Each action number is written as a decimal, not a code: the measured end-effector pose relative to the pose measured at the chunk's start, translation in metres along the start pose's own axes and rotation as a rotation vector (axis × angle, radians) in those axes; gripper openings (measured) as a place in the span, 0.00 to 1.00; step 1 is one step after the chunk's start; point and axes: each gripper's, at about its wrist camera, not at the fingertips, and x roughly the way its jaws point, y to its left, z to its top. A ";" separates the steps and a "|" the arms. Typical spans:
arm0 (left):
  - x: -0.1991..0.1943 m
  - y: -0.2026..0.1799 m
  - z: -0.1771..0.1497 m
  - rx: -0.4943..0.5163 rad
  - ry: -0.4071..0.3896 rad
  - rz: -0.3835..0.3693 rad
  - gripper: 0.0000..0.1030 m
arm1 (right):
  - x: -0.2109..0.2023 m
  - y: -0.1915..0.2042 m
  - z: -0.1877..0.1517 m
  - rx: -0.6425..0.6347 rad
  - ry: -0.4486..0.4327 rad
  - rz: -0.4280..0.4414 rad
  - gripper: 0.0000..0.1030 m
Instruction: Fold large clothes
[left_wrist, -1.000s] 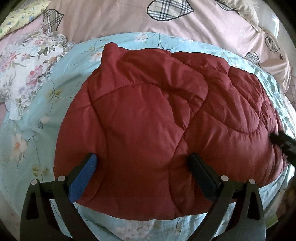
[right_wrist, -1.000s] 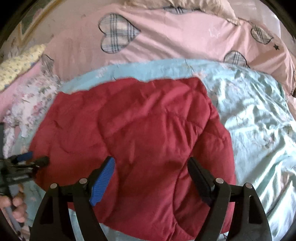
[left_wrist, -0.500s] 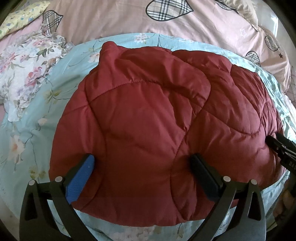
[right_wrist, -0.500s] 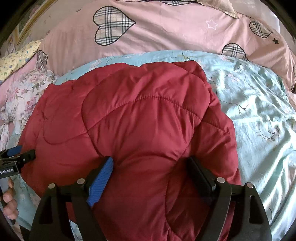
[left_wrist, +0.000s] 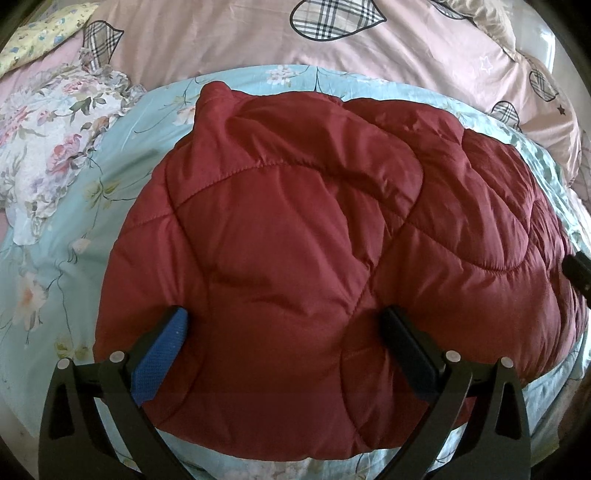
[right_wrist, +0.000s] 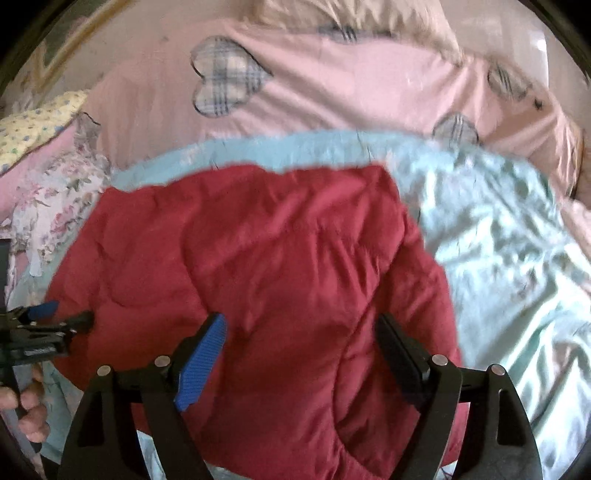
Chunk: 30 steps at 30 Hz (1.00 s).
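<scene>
A dark red quilted padded garment lies folded in a rounded bundle on a light blue floral sheet. It also shows in the right wrist view, blurred. My left gripper is open over its near left part, the fingers wide apart with red fabric between them, nothing pinched. My right gripper is open over its near right part in the same way. The left gripper also shows at the left edge of the right wrist view, held by a hand. The right gripper's tip shows at the right edge of the left wrist view.
A pink duvet with plaid hearts lies beyond the sheet. A white floral pillow or cloth sits at the left, a yellow floral one at the far left corner. Rumpled blue sheet lies right of the garment.
The right gripper pulled back and up from the garment, its view now blurred with motion. The left gripper stayed nearly in place. Both remain open.
</scene>
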 end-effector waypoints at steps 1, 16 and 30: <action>0.000 0.000 0.000 -0.001 0.000 0.000 1.00 | 0.002 0.002 0.000 -0.006 0.012 0.008 0.80; 0.003 -0.003 0.002 0.019 -0.009 0.013 1.00 | 0.040 -0.011 -0.015 0.041 0.095 0.047 0.86; 0.005 -0.005 0.010 0.030 0.018 0.024 1.00 | 0.041 -0.013 -0.010 0.034 0.134 0.046 0.86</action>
